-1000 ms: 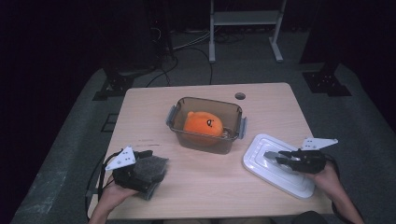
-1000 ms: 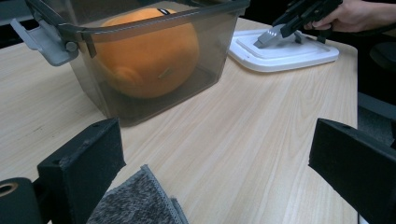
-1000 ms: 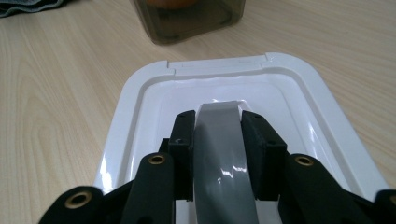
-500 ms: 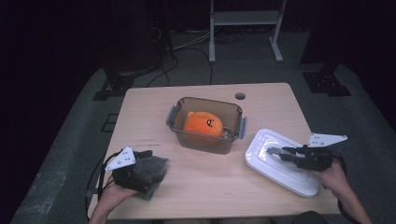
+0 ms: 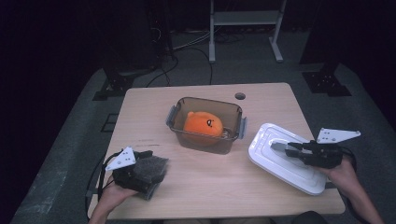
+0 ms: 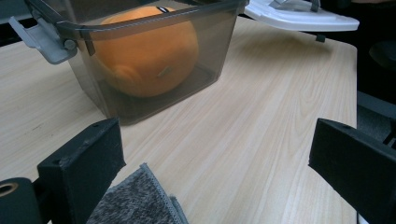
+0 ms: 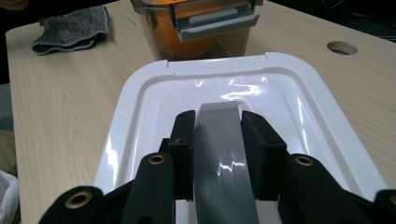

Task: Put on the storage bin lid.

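A clear brown bin (image 5: 205, 144) stands mid-table with an orange plush toy (image 5: 201, 125) inside it. To its right lies a white lid (image 5: 280, 165). My right gripper (image 5: 292, 149) is shut on the lid's grey handle (image 7: 219, 135), one jaw on each side, and the lid's white rim (image 7: 149, 93) spreads out ahead of it. At the front left, my left gripper (image 5: 142, 163) rests open over a folded grey cloth (image 5: 153, 169). The cloth (image 6: 135, 200) lies low between its wide-apart jaws, with the bin (image 6: 219, 42) and plush (image 6: 149, 51) ahead.
The table has a round cable hole (image 5: 240, 96) behind the bin. The bin's grey latches (image 7: 215, 23) stick out at both ends. In the left gripper view the lid (image 6: 303, 16) looks raised slightly off the wood. Dark floor, cables and stands surround the table.
My right gripper has drawn the lid a little to the right, away from the bin. The left gripper and cloth have stayed put.
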Available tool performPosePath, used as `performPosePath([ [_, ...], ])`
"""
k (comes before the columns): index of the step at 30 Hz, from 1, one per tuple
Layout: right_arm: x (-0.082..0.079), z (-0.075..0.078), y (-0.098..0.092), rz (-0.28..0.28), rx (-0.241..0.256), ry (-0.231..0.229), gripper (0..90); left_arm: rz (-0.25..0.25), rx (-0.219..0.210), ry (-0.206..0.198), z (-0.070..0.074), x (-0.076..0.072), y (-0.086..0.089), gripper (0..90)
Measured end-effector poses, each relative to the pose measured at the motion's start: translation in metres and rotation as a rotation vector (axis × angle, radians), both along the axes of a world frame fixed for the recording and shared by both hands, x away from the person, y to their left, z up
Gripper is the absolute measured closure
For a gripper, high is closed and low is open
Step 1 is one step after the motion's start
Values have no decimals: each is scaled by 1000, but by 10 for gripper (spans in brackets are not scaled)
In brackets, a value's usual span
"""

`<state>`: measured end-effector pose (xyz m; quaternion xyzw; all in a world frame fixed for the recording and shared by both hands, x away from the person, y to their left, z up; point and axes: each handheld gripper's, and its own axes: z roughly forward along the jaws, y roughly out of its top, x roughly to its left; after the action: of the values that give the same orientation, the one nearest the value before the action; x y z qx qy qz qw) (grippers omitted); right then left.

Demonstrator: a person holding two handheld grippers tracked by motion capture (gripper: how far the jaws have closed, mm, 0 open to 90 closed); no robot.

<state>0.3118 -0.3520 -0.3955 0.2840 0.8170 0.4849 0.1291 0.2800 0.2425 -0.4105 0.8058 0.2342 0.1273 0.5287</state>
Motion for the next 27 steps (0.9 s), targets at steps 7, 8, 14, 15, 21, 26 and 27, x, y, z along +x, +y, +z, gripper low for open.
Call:
performPosePath([
  [7, -2, 15, 0, 15, 7, -8, 656, 1, -3, 0, 0, 0, 1, 25],
  [8, -1, 17, 0, 17, 10, -14, 655, 2, -4, -1, 0, 0, 1, 25],
  [14, 0, 34, 2, 25, 9, -32, 655, 3, -5, 0, 1, 0, 1, 25],
  [15, 0, 37, 3, 28, 6, -33, 656, 2, -5, 0, 1, 0, 1, 25],
  [21, 2, 53, 7, 41, 15, -38, 655, -2, -1, -1, 1, 0, 1, 25],
  [26, 5, 67, 11, 57, 14, -61, 655, 0, -4, -3, 1, 0, 1, 25],
  [27, 6, 70, 13, 58, 13, -62, 655, 0, -4, -2, 1, 0, 2, 25],
])
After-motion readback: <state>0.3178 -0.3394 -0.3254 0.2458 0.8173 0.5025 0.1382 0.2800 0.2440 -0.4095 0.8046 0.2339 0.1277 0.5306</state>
